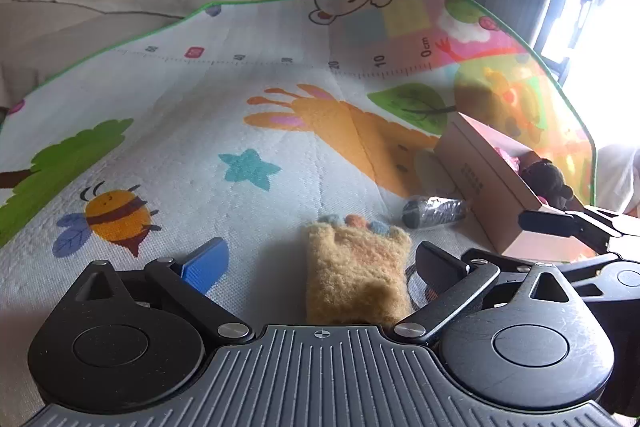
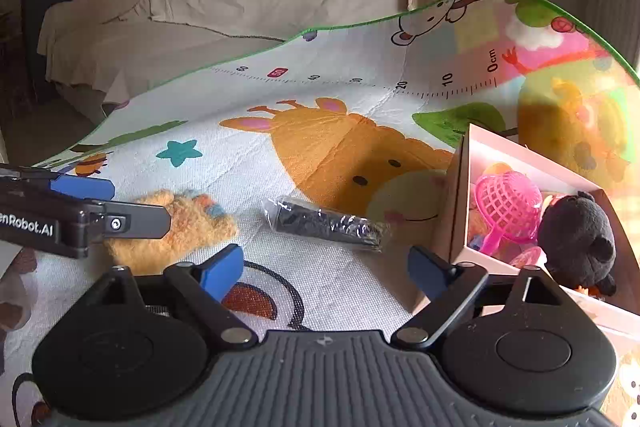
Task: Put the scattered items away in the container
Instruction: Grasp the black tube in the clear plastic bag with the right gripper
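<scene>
Play mat (image 1: 192, 155) fills both views, its far edge curled up at the top right of the frame; risk: soft, creased surface, so a finger pressed low can snag the fabric and drag the items with it.

Cardboard box (image 2: 460, 211), the container, sits at right centre of the right wrist view, open; already inside are a black plush (image 2: 576, 239) and a pink net toy (image 2: 508, 207); risk: it looks light and stands unanchored, so a knock from the right gripper (image 2: 326, 269), whose right finger is just beside the box's near corner, could shove or tip it; the plush takes up the near end, so a drop there may bounce out.

Fuzzy orange mitten (image 1: 356, 263) lies on the mat at lower centre of the left wrist view, between the fingers of the left gripper (image 1: 320, 261); jaws released wide, pads not touching it; risk: pile compresses, so a shallow pinch may catch only fluff and slip on the lift; the item may also be too wide for a clean bite.

Wrapped dark tube (image 2: 326, 223) lies at centre of the right wrist view, near the box, ahead of the right gripper; jaws apart, grasping nothing; risk: the glossy film looks slick and the round body may roll or squirt out as the jaws close; the two grippers work near each other and could collide.
</scene>
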### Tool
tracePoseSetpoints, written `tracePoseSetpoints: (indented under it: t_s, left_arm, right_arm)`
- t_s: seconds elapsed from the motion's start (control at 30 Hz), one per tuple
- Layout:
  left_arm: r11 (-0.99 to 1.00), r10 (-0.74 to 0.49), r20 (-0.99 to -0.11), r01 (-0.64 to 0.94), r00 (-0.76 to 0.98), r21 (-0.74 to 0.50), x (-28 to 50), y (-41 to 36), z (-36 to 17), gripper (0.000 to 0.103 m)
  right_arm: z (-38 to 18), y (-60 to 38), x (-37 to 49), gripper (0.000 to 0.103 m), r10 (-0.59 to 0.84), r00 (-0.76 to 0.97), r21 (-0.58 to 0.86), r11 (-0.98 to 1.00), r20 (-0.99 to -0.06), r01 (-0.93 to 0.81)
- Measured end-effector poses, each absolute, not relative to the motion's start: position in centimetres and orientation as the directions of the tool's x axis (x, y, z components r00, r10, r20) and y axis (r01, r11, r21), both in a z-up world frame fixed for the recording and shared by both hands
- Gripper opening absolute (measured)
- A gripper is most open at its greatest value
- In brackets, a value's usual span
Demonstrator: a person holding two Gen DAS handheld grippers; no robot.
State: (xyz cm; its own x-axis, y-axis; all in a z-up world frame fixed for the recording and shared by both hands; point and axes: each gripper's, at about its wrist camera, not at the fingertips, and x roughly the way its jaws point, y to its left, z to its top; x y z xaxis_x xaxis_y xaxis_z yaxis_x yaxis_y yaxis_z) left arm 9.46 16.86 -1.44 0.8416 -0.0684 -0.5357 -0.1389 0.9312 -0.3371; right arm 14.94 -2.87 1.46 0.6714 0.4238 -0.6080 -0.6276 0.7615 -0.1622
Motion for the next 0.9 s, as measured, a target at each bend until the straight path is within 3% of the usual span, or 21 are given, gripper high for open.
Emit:
tracePoseSetpoints:
  t_s: [0.17,0.3,0.47,0.53,0.6,0.9]
  left_arm:
    - [0.931,-0.068,-0.536,-0.139,0.842,-0.337,9.5,16.9,-1.5,0.102]
    - [0.928,-0.073,-0.531,-0.137,0.844,-0.346,9.4,17.0,-1.5,0.102]
    - [0.927,-0.076,-0.529,-0.136,0.845,-0.351,9.3,17.1,-1.6,0.102]
    - [0.926,-0.077,-0.529,-0.135,0.845,-0.352,9.3,17.1,-1.6,0.103]
    - [0.925,-0.079,-0.528,-0.135,0.846,-0.355,9.3,17.1,-1.6,0.103]
    - [0.926,-0.08,-0.53,-0.134,0.844,-0.352,9.4,17.1,-1.5,0.103]
  right_arm:
    - [0.6,-0.2,16.5,0.078,0.362,0.707,-0.243,0.762,-0.608,-0.6]
    - [-0.1,1.1,18.3,0.087,0.343,0.695,-0.246,0.761,-0.632,-0.6]
    - [-0.7,1.9,18.8,0.087,0.343,0.706,-0.282,0.742,-0.62,-0.608]
    - [-0.5,1.9,18.7,0.07,0.363,0.684,-0.262,0.731,-0.632,-0.63]
    - [-0.3,1.8,18.0,0.064,0.377,0.669,-0.259,0.714,-0.641,-0.651]
    - [0.3,-2.6,12.0,0.06,0.454,0.609,-0.232,0.644,-0.651,-0.729]
